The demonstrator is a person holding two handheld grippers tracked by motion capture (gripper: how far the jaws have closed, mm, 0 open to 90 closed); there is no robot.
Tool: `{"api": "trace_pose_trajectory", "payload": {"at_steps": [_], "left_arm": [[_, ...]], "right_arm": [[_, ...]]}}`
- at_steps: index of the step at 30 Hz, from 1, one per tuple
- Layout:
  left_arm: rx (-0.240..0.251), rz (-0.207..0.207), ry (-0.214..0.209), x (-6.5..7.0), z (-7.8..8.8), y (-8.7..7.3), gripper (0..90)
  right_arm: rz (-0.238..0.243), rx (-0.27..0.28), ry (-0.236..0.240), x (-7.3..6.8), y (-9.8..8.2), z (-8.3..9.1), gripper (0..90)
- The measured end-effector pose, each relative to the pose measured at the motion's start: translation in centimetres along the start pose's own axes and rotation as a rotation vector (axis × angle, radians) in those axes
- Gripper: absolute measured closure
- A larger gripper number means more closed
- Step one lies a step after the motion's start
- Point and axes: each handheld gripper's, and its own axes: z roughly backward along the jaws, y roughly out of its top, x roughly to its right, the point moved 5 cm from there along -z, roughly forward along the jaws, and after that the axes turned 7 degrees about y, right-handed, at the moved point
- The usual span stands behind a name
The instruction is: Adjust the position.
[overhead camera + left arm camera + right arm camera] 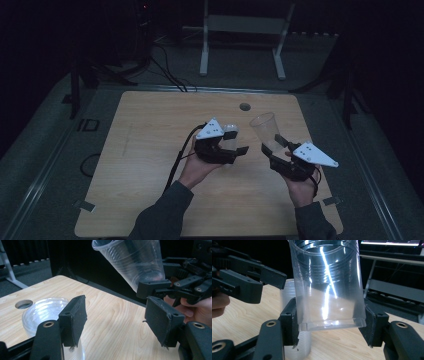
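Note:
My right gripper (332,325) is shut on the base of a clear plastic cup (327,290), held mouth up and tilted, off the wooden table (145,150). From above, that cup (265,127) rises over the right gripper (275,146). A short stack of clear cups (230,134) stands on the table. My left gripper (117,322) is open, with only bare wood between its jaws. The stack (42,310) sits just outside its left jaw. The held cup (132,260) hangs ahead of it, gripped by the right gripper (172,287).
A round cable hole (244,106) sits near the table's far edge. Beyond the table stand a white metal frame (240,25) and cables on the dark floor (167,72). Each gripper trails a black cable toward the person's sleeves.

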Motion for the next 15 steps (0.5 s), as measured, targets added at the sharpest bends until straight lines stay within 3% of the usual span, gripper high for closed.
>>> {"api": "trace_pose_trajectory", "payload": {"at_steps": [15], "left_arm": [[0.037,0.068,-0.03,0.2,-0.4,1.3,28.8]], "right_arm": [[0.023,0.046,-0.018,-0.6,0.1,0.1,41.4]]}}
